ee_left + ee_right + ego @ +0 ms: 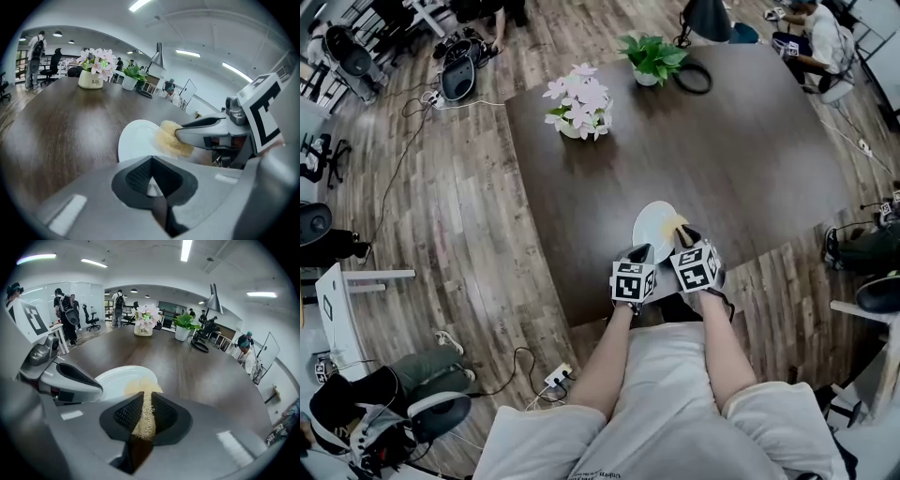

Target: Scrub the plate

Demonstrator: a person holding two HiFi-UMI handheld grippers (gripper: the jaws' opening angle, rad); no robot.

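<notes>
**Position.** The white plate (654, 228) is sitting low in the centre of the head view, on the dark counter (750, 150) and close to its near edge. Whether it is lying flat or slightly raised cannot be told.

**Left hand-held gripper** (150, 180). The jaws are closing fully on the plate's near rim; only a sliver of white is showing between them.

**Right hand-held gripper** (143, 417). The jaws are pinching a straw-coloured fibrous scrub pad (142, 391). The pad's free end is pressing on the plate's right side.

**Stage.** By appearance, scrubbing is under way.

**Risks.**
- The left hand-held gripper is gripping only a thin edge of smooth rim. A firm stroke of the pad could be twisting the plate out of that pinch.
- The plate is near the counter's edge, so a slip toward the person could be sending it off.
- The pad is being compressed to a narrow strip between the jaws, and drag across the plate could be pulling it free.
</notes>
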